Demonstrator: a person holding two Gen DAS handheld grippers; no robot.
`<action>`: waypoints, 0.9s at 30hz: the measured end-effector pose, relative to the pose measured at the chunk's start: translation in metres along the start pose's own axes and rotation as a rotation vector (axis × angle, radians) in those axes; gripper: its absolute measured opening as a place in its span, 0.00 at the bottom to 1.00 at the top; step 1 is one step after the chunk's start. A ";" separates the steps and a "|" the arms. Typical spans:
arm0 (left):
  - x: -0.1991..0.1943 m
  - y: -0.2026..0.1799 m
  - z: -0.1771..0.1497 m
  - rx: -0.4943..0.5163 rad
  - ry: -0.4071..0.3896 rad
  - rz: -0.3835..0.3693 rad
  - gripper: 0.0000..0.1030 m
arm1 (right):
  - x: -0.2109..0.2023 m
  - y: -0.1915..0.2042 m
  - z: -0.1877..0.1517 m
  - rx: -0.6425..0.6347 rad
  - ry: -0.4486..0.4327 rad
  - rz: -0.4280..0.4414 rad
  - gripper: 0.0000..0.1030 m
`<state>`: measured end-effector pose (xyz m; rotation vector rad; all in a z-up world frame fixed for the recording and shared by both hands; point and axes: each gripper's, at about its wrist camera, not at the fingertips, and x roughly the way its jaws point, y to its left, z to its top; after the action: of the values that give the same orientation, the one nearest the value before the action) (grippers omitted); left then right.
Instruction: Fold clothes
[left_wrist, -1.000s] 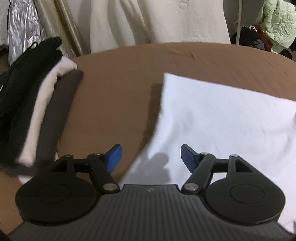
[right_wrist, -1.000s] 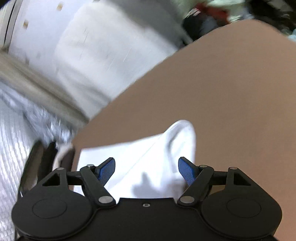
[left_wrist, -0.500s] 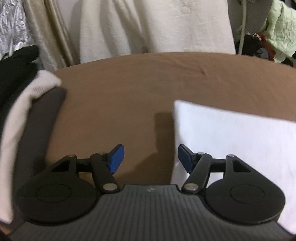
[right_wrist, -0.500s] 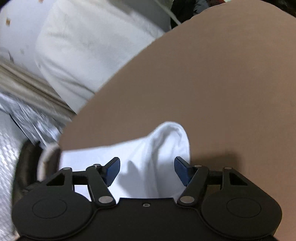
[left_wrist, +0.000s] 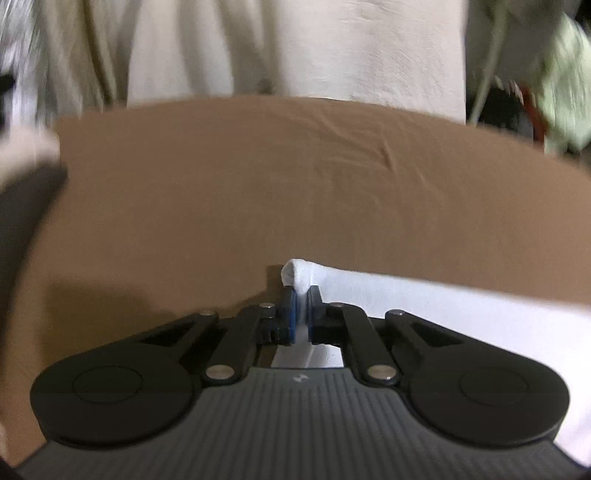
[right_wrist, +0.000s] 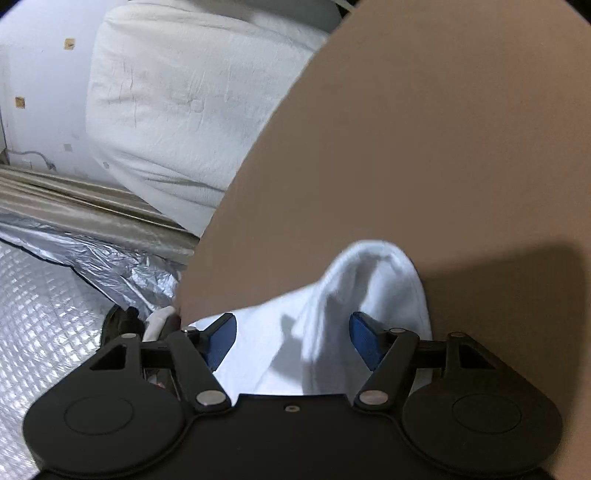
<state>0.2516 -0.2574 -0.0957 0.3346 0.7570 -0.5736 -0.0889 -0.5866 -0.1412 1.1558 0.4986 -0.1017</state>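
A white garment (left_wrist: 443, 306) lies on the brown sheet (left_wrist: 258, 184), spreading to the right in the left wrist view. My left gripper (left_wrist: 302, 295) is shut on its near left corner, and a small tuft of white cloth pokes up past the blue pads. In the right wrist view a raised, rounded fold of the white garment (right_wrist: 373, 273) stands between the fingers of my right gripper (right_wrist: 291, 325). That gripper is open, and its blue pads (right_wrist: 364, 332) stand apart from the cloth on both sides.
A stack of folded dark and cream clothes (left_wrist: 22, 192) lies at the sheet's left edge. Cream fabric (left_wrist: 295, 48) hangs beyond the far edge, with a pale green garment (left_wrist: 569, 74) to the right. A white duvet (right_wrist: 177, 110) and silver quilted foil (right_wrist: 55, 295) lie beyond the sheet.
My left gripper slid left to the white garment's corner and closed on it. My right gripper sank and rolled closer to the raised fold, staying open.
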 end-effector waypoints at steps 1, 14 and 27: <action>-0.004 -0.006 0.000 0.040 -0.023 0.030 0.04 | -0.002 0.004 0.001 -0.032 -0.020 -0.018 0.67; 0.015 -0.004 0.007 0.027 -0.058 0.136 0.09 | -0.020 0.028 0.005 -0.317 -0.187 -0.226 0.04; -0.095 0.023 -0.051 0.006 0.018 -0.012 0.66 | -0.048 0.064 -0.020 -0.241 -0.075 -0.372 0.55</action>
<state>0.1820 -0.1803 -0.0598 0.3411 0.7755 -0.5846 -0.1171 -0.5507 -0.0725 0.8115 0.6368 -0.3946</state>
